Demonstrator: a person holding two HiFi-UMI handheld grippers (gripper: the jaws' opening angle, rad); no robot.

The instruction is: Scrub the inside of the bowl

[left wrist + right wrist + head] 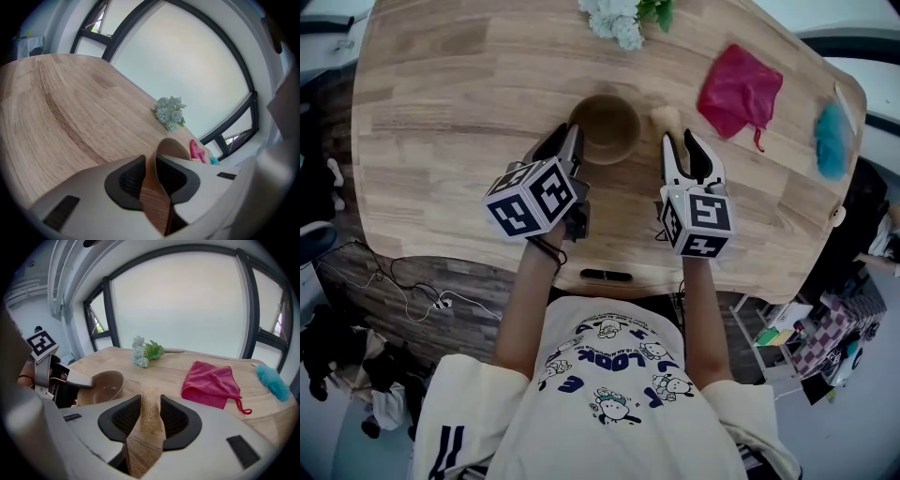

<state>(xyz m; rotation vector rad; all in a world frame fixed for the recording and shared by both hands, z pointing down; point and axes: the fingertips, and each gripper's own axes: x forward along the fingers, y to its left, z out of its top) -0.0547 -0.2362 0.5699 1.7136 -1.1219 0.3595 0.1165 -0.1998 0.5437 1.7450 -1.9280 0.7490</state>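
Pale wooden table (441,112), brown round bowl (607,127) mid-table. Left gripper (566,141) view: jaws pinch the bowl's near-left rim. Right gripper (680,142) view: jaws spread, tan fibrous scrubber (151,411) framed between them. Head view: scrubber lies beyond the tips, right of bowl.

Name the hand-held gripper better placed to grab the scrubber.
Right: the right hand-held gripper, open, straddles the loofah scrubber; the left hand-held gripper is clamped on the bowl rim.
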